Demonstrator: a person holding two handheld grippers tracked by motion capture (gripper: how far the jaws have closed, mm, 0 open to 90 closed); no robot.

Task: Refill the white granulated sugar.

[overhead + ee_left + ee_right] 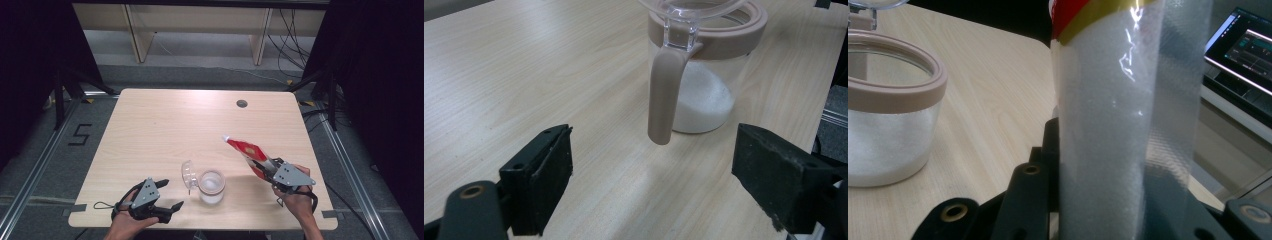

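A clear jar [212, 187] with a beige rim and handle stands near the table's front edge, its lid [189, 173] flipped open to the left. White grains [704, 100] fill its lower part. My left gripper [171, 194] rests just left of the jar and stands open, with the jar's handle [664, 95] ahead of its jaws and apart from them. My right gripper [268, 168] is shut on a red-and-clear pouch [248, 152] of white grains. The pouch [1108, 125] is tilted, its white tip pointing up and left, to the right of the jar [888, 110].
The light wooden table [165, 125] has a round cable hole [242, 103] at the back right. Beyond its right edge a screen [1243, 45] shows in the right gripper view. Shelving legs and cables stand on the floor behind the table.
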